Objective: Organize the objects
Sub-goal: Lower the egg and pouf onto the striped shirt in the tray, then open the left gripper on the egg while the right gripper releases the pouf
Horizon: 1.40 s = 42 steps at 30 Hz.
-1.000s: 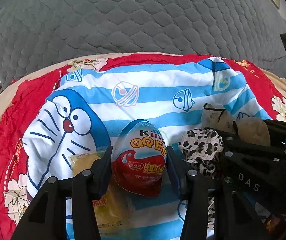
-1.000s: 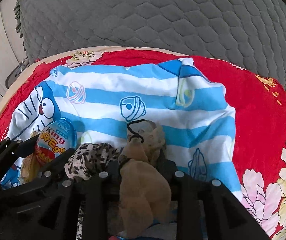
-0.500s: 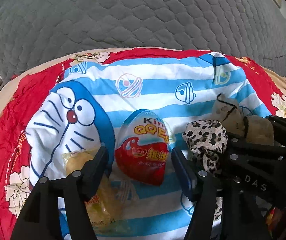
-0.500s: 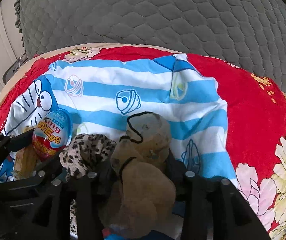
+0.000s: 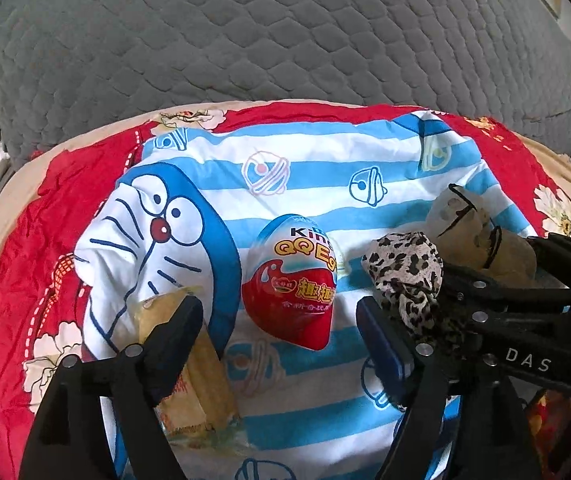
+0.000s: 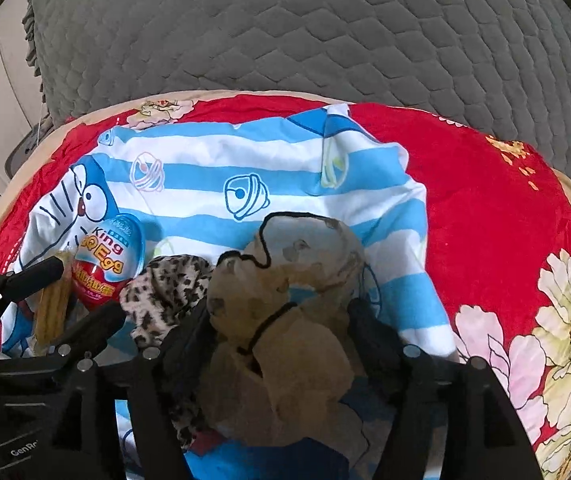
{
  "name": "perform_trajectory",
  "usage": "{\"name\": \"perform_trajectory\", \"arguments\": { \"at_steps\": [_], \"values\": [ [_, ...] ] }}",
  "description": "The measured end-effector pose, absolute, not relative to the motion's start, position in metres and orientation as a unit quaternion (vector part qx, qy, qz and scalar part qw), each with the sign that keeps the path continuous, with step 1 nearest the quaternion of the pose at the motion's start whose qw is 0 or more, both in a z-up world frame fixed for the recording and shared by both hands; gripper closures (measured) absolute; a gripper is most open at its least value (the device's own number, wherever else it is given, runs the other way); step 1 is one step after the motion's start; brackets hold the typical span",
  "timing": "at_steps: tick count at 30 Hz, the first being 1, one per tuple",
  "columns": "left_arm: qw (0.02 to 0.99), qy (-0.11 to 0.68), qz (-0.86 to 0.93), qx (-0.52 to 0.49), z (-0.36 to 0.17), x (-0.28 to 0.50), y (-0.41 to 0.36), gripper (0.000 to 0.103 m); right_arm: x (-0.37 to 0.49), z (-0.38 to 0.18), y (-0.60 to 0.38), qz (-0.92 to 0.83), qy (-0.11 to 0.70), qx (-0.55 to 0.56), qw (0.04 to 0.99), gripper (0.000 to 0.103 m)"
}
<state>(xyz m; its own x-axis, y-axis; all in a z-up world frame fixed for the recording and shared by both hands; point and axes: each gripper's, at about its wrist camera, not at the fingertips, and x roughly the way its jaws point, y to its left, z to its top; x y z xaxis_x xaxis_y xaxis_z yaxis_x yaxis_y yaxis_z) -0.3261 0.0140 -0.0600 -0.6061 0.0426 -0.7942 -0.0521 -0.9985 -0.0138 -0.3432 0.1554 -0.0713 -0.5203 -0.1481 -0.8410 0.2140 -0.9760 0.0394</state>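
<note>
Left gripper (image 5: 277, 320) fingers opening, well clear on both sides of the King QQ Egg (image 5: 291, 284), gripping nothing. Right gripper (image 6: 281, 324) fingers likewise opening around the beige pouch (image 6: 285, 320), apparently released. Both resting on the Doraemon cloth (image 5: 305, 172), leopard-print scrunchie (image 5: 405, 276) between. Egg probably light, rigid, slippery: best pinched across its widest part. Pouch soft, crushable.

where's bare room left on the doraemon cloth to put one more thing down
Free: the striped stretch of the Doraemon cloth beyond the King QQ Egg, toward the grey quilted cushion; also the red floral sheet to its right. Crowded: the near edge, with yellow snack packet, egg, leopard-print fabric and beige pouches side by side.
</note>
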Motion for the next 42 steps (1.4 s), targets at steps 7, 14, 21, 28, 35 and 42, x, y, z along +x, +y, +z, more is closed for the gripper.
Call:
{"name": "perform_trajectory", "arguments": {
  "at_steps": [7, 14, 21, 28, 35, 42],
  "values": [
    [0.032, -0.004, 0.897, -0.442, -0.056, -0.319, 0.012, 0.018, -0.337, -0.064, 0.156, -0.872, 0.039, 0.478, 0.101, 0.030],
    [0.037, -0.014, 0.903, -0.428, -0.047, -0.310, 0.006, 0.000, -0.329, -0.056, 0.163, -0.875, 0.025, 0.472, 0.107, 0.023],
    [0.035, -0.013, 0.902, -0.431, -0.048, -0.304, 0.001, 0.000, -0.320, -0.049, 0.160, -0.881, 0.033, 0.461, 0.106, 0.020],
    [0.035, -0.006, 0.906, -0.421, -0.040, -0.289, -0.002, 0.000, -0.310, -0.035, 0.167, -0.890, 0.014, 0.441, 0.114, 0.019],
    [0.040, -0.008, 0.911, -0.410, -0.026, -0.272, -0.003, 0.000, -0.291, -0.022, 0.170, -0.899, 0.009, 0.424, 0.112, 0.019],
    [0.045, -0.041, 0.907, -0.418, -0.018, -0.248, -0.008, 0.000, -0.260, -0.005, 0.175, -0.904, -0.025, 0.409, 0.126, 0.017]
  ]
}}
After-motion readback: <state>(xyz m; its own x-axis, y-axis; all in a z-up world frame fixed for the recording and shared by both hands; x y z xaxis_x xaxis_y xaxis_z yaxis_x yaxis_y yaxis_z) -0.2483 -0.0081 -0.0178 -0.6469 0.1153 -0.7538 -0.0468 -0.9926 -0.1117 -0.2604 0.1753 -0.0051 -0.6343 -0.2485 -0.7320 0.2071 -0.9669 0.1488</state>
